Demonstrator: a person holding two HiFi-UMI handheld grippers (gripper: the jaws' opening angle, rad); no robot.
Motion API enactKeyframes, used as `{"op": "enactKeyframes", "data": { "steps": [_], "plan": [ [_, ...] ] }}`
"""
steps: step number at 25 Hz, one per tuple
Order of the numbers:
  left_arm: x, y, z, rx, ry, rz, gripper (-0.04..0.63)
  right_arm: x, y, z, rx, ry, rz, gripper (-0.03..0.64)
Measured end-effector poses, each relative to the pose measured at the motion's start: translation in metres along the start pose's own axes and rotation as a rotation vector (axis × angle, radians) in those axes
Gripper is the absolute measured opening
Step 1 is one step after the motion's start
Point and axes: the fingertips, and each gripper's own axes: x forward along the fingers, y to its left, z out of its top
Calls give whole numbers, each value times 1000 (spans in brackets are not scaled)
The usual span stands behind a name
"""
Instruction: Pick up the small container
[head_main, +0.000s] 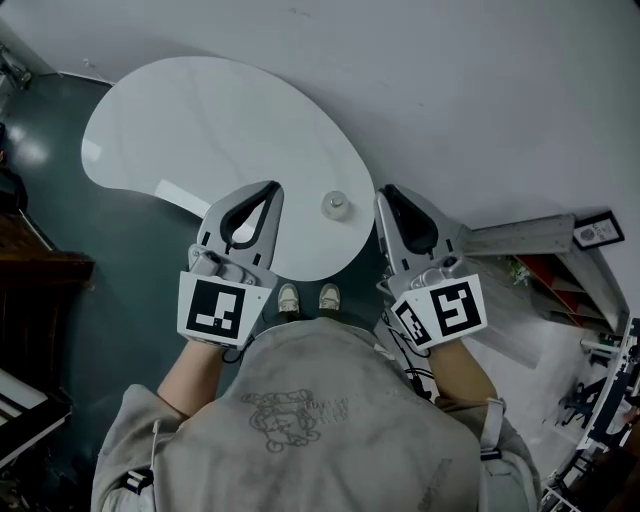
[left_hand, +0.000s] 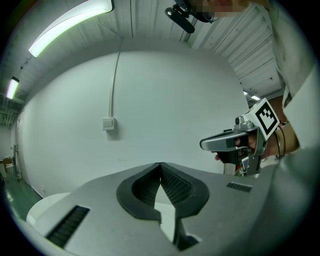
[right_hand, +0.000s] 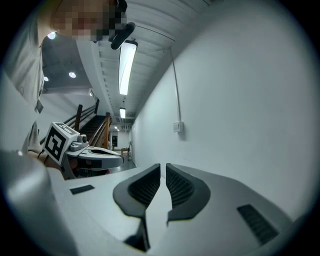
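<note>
The small container (head_main: 335, 205), round and pale with a knob-like top, stands near the front right edge of the white kidney-shaped table (head_main: 200, 130). My left gripper (head_main: 272, 188) is held over the table's front edge, left of the container and apart from it, its jaws shut on nothing. My right gripper (head_main: 384, 192) hangs just off the table's right edge, right of the container, jaws also shut and empty. Both gripper views look up at the wall, so the container is hidden there. The left gripper (left_hand: 160, 165) and right gripper (right_hand: 163, 167) show their tips together.
A white wall (head_main: 480, 90) runs behind the table, with a switch box (left_hand: 108, 123) on it. A grey ledge and a shelf with red items (head_main: 560, 275) lie at the right, dark furniture (head_main: 35, 280) at the left. The person's shoes (head_main: 308, 297) are below the table edge.
</note>
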Motion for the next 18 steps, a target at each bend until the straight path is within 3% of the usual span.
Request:
{"op": "enactKeyframes", "data": {
  "steps": [4,12,18],
  "plan": [
    [13,4,-1,27,-13,29,17,16,-4,-3,16,-40,54,44],
    [45,7,-15,34,-11,36,17,50,-16,-26,11,-63,80,227],
    [68,10,-44,1,18,21,17,75,-21,-68,-9,-41,73,273]
  ]
}}
